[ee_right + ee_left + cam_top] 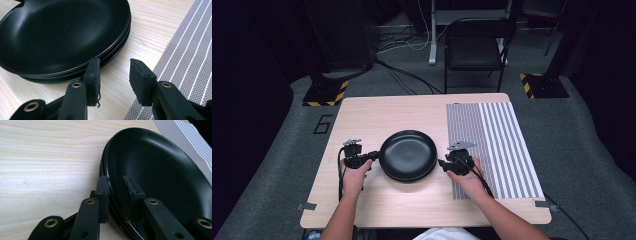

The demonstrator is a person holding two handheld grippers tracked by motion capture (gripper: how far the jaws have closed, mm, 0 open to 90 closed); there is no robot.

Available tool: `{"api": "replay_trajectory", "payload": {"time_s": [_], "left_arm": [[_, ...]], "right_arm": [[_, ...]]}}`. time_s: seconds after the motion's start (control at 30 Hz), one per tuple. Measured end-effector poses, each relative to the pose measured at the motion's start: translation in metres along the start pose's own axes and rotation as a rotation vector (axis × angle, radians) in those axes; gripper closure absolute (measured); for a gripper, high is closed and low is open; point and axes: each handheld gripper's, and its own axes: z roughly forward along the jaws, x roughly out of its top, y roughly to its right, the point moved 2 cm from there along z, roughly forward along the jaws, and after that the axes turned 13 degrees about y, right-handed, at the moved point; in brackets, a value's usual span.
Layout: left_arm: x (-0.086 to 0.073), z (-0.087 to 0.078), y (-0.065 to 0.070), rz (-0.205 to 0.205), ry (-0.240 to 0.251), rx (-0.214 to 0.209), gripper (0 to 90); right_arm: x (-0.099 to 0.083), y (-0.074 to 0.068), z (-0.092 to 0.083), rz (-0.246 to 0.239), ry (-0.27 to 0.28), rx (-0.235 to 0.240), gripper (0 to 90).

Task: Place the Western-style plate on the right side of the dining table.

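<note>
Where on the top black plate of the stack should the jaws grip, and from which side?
Grip the top black plate by its thin raised rim, coming in level from the side, one jaw inside the bowl and one outside. The rim flares above the plates beneath, leaving an edge to pinch. The left gripper already straddles the rim so; the right gripper stands open just beside the stack.

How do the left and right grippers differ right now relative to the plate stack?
The left gripper straddles the top black plate's rim, one jaw inside and one outside; the right gripper has nothing but bare table between its jaws. The left sits at the stack's left edge over bare wood; the right sits beside the striped placemat. Both point inward at the stack.
</note>
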Motion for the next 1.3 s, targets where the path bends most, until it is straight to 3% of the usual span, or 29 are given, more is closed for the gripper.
{"api": "replay_trajectory", "payload": {"time_s": [0.1,0.3,1.1,1.23,1.3], "left_arm": [[-0.001,0.001,-0.001,-0.024,-0.003,-0.004,77.7],[-0.001,0.001,0.000,-0.010,-0.003,0.004,78.2],[-0.003,0.005,-0.001,0.008,-0.012,0.008,79.4],[-0.003,0.005,-0.002,0.001,-0.010,-0.001,79.7],[-0.003,0.005,-0.002,0.006,-0.010,0.003,79.7]], "right_arm": [[0.000,0.001,0.003,0.017,0.002,-0.004,58.1],[-0.001,0.004,0.008,0.062,-0.001,0.006,57.6],[0.009,0.008,0.018,0.136,0.015,0.001,54.6],[0.010,0.010,0.018,0.211,0.029,0.013,54.1],[0.012,0.009,0.018,0.222,0.037,0.023,53.0]]}}
